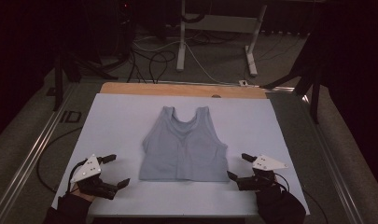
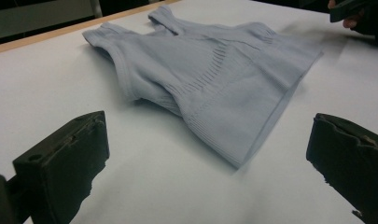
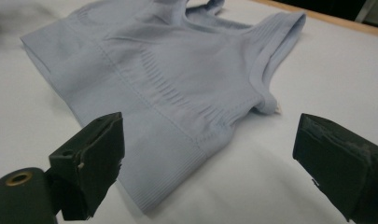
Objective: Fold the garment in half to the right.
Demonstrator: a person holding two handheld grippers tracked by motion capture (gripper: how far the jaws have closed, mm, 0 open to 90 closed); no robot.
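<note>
**Two tongs poised, nothing yet grasped**

Both tongs stand spread wide and hold nothing. A pale blue tank top (image 1: 184, 147) lies flat and spread out in the middle of the worktop (image 1: 116, 116), straps toward the far edge and hem toward the person. It looks smooth, with no fold in it (apart from a slight lift of the cloth near one armhole, seen from the left gripper view).

The left tongs (image 1: 115, 170) sit near the front edge of the worktop, well to the left of the garment's lower left corner and clear of it. The right tongs (image 1: 239, 167) are closer in, just beside the lower right corner of the hem; whether a jaw tip touches the cloth cannot be told from the high view. From the right gripper view the hem corner lies between and ahead of the jaws, not pinched.

By my reading, the handling of the garment, likely a fold, has not begun. Every step is left: closing on the cloth, lifting it, laying it over.
</note>
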